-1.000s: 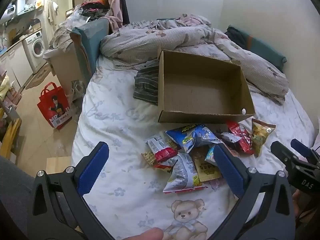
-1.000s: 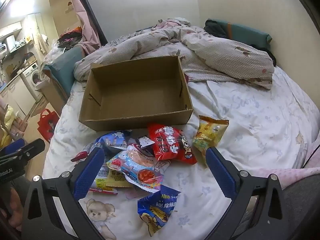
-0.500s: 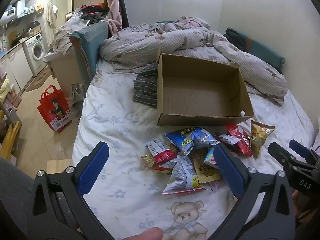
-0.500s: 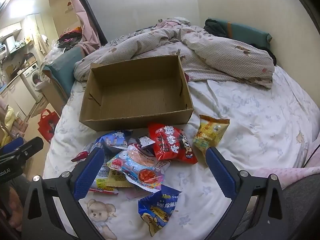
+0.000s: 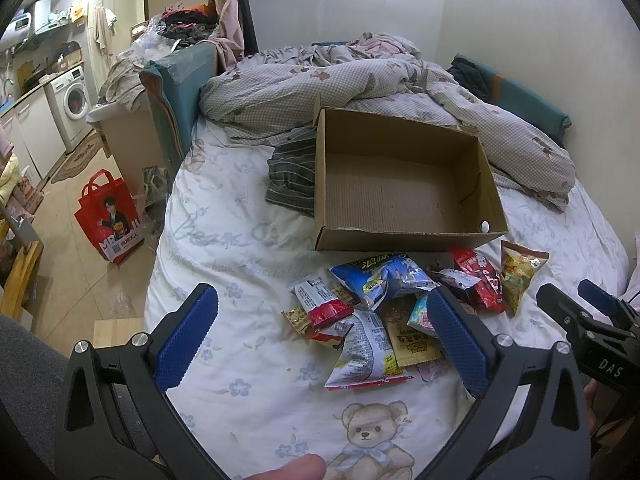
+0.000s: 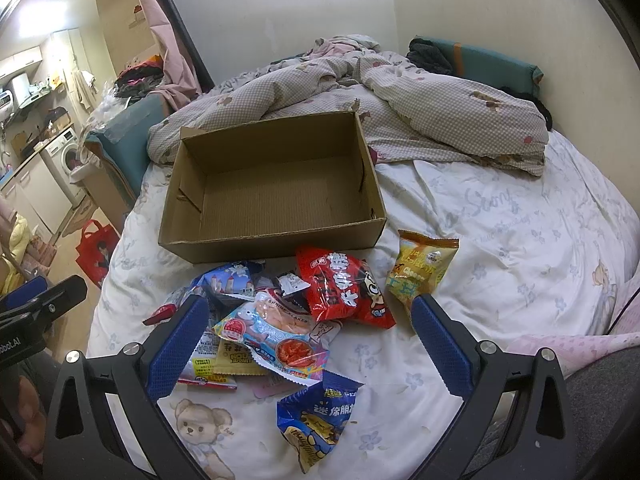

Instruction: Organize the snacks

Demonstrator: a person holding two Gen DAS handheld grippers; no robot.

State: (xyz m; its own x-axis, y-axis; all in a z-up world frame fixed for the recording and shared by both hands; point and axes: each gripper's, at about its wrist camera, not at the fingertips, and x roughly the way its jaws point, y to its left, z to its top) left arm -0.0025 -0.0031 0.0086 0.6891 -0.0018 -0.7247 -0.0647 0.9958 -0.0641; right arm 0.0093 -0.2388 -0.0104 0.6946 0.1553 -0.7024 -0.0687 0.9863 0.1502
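**Both grippers open above snack pile, box empty**

Left gripper (image 5: 322, 334) hovered w/ jaws spread wide, holding nothing, over the near edge of the bed (image 5: 224, 240). Right gripper (image 6: 310, 340) was likewise wide open and empty, above the same near edge.

Nearest the right cam: a blue snack bag (image 6: 314, 420) lay alone on the sheet, just in front of the pile. Behind it, a shrimp-flakes pack (image 6: 276, 330) sat on top of a yellow sachet (image 6: 234, 358); a red snack bag (image 6: 344, 292) touched it on the right. A yellow cheese-snack bag (image 6: 420, 268) lay just right of the red one, slightly apart. A blue-and-white bag (image 5: 380, 278) lay at the far left of the pile, w/ a silver-white pack (image 5: 366, 354) and a red-and-white pack (image 5: 320, 300) nearer the left cam.

Beyond the pile, mid-bed, the cardboard box (image 6: 272, 184) stood open, nothing inside. Striped cloth (image 5: 292, 172) lay beside its left wall. A rumpled checked duvet (image 6: 440, 112) was heaped along the far edge.
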